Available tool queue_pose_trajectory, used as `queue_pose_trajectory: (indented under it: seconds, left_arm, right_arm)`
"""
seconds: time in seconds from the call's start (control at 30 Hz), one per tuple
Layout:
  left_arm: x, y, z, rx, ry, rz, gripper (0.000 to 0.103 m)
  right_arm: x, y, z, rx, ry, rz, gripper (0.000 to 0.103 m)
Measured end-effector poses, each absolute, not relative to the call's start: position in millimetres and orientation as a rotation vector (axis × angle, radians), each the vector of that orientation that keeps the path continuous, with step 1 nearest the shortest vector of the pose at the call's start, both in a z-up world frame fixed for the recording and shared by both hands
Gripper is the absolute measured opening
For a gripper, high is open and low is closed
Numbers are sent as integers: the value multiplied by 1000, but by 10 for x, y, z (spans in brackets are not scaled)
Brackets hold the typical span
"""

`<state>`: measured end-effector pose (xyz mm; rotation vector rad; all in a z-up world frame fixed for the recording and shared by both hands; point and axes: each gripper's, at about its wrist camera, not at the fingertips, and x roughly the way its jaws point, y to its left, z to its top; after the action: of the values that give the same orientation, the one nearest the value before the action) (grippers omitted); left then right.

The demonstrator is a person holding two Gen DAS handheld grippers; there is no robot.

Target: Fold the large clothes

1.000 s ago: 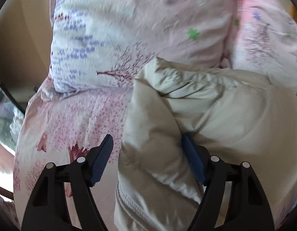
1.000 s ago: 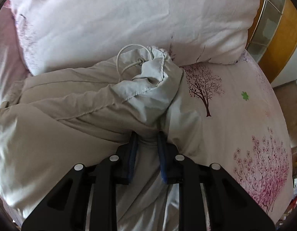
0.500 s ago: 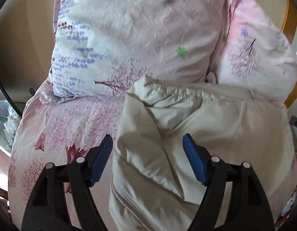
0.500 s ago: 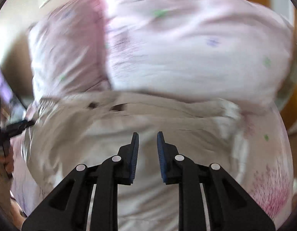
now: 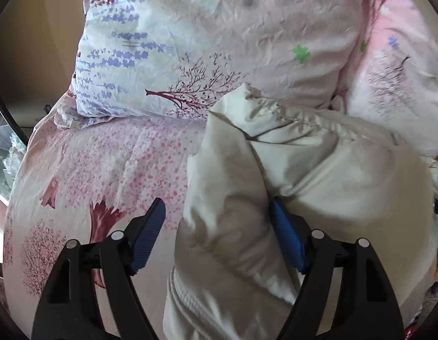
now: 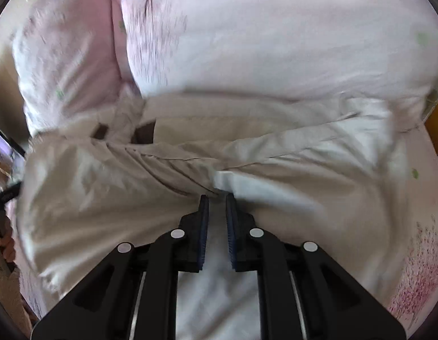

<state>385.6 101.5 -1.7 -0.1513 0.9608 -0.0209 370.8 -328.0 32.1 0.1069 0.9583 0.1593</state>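
Note:
A puffy beige jacket (image 5: 318, 187) lies bundled on a pink floral bed sheet (image 5: 111, 164). My left gripper (image 5: 219, 235) is open wide; the jacket's left edge bulges between its blue pads, and the right pad (image 5: 287, 240) presses against the fabric. In the right wrist view the same jacket (image 6: 190, 170) spreads across the bed, blurred. My right gripper (image 6: 217, 218) has its jaws nearly together, with a narrow gap, its tips at a pale fold of the jacket; whether fabric is pinched cannot be told.
Two floral pillows (image 5: 219, 42) (image 5: 403, 79) lie behind the jacket against the headboard. The bed's left edge drops off near a dark frame (image 5: 9, 119). A wooden surface (image 6: 437, 130) shows at the right. A hand (image 6: 6, 243) is at the left rim.
The left gripper pulled back, then moved in against the jacket again, staying open. The right gripper swung from the jacket's drawstring end to its middle, jaws still close together.

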Motion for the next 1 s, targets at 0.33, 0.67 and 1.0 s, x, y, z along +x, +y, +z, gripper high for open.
queue_pose_trajectory:
  seconds: [0.33, 0.67, 1.0]
  left_arm:
    - [3426, 480, 496, -138, 708, -171, 81]
    - [3163, -278, 731, 53, 523, -132, 92]
    - [3868, -420, 167, -33, 887, -217, 89]
  right_arm:
    - [3302, -4037, 457, 242, 833, 60, 12]
    - [3482, -3421, 422, 121, 795, 113, 21]
    - [3901, -3368, -53, 160, 1007, 67, 21]
